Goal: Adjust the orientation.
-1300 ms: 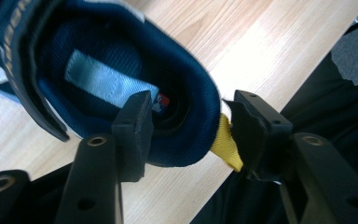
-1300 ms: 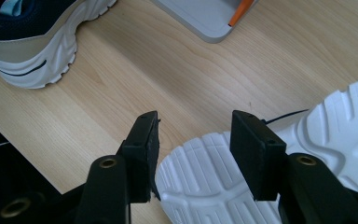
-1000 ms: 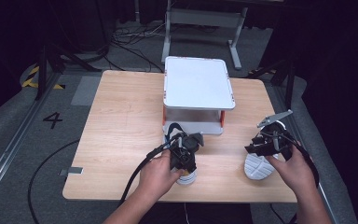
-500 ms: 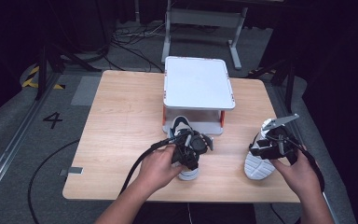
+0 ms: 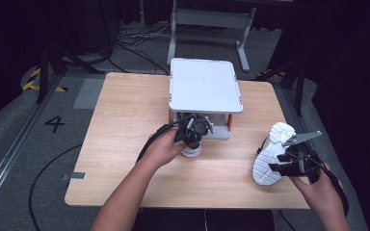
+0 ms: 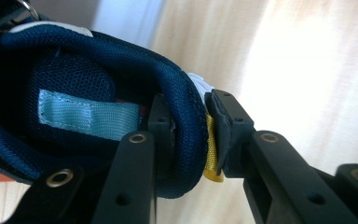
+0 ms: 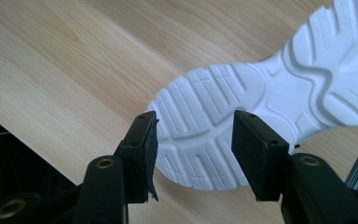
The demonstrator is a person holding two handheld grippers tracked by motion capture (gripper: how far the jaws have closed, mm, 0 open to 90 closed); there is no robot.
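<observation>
While the left gripper (image 6: 186, 128) clamps the padded navy mesh heel collar of a dark blue sneaker with a white sole (image 6: 98, 107), one jaw sits inside the shoe and the other presses a yellow pull tab (image 6: 209, 154) at the back; its jaws have just been opening slightly with the collar between them. From the high view this sneaker (image 5: 191, 150) sits at the front edge of a white two-level rack with red legs (image 5: 204, 85), toe under the rack's upper shelf, on a light wooden table (image 5: 120, 125). Well to the right of the rack, a second sneaker lying sole-up, its white ridged sole (image 7: 242, 116) showing, rests near the table's edge. The right gripper (image 7: 193, 140) straddles this sole's heel end; whether its pads press on it I cannot tell.
</observation>
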